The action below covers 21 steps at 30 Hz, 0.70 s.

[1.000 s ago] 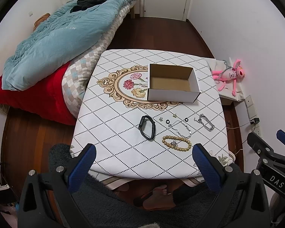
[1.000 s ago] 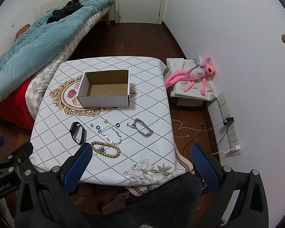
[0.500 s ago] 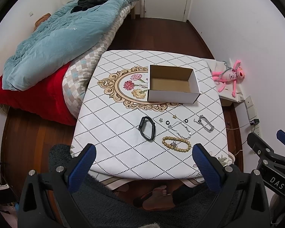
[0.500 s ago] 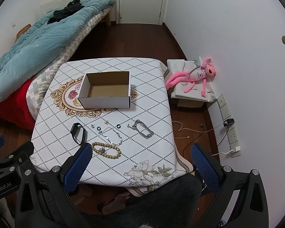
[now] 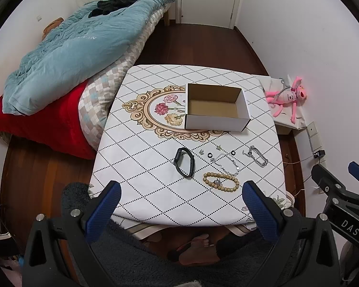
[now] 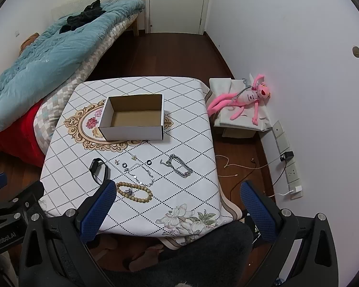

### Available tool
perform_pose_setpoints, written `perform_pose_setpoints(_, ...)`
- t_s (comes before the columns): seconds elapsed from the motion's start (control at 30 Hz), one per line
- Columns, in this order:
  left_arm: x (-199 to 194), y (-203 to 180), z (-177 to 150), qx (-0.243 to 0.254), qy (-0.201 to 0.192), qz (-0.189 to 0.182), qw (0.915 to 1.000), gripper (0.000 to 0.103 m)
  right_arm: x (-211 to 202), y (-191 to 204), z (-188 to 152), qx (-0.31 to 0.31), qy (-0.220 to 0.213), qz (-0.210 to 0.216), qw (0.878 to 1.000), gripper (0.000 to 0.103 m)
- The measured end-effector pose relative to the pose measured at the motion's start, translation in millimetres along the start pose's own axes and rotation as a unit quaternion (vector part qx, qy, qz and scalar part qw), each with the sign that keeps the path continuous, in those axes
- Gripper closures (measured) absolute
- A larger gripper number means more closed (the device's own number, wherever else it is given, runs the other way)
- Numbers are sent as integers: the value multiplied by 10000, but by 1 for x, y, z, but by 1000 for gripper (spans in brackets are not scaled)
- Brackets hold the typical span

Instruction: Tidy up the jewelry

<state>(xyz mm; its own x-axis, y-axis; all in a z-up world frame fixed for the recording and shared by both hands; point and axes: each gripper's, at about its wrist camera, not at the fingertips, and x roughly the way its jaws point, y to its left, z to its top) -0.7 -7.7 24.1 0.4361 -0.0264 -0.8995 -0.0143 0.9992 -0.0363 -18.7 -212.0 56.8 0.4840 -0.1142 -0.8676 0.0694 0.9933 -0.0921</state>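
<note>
Well, both claws spread wide, empty; bead bracelet (image 6: 134, 192) just beside right claw (image 6: 177, 212), left claw (image 5: 183, 205) nearby.

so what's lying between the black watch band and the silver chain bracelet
In both views, between the black watch band and the silver chain bracelet lie two small black rings, two tiny charms and a thin silver necklace.

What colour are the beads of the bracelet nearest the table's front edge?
Light tan, wood-like. The beaded bracelet shows best in the right wrist view.
</note>
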Motion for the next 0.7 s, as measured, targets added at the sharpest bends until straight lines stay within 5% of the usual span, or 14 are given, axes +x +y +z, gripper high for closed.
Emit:
perform_pose_setpoints(0.37,25,2,12,92,-97,231,9996,0,18,-7,3,227,69,52,9997,0)
perform_pose_setpoints(0.5,67,7,22,253,-32,560,9981,0,63,-6,4,327,336,-11,9989,0)
perform_pose_setpoints(0.7,151,19,21,349,665,643,9951,0,158,5,-13,391,1111,-16,9930,9)
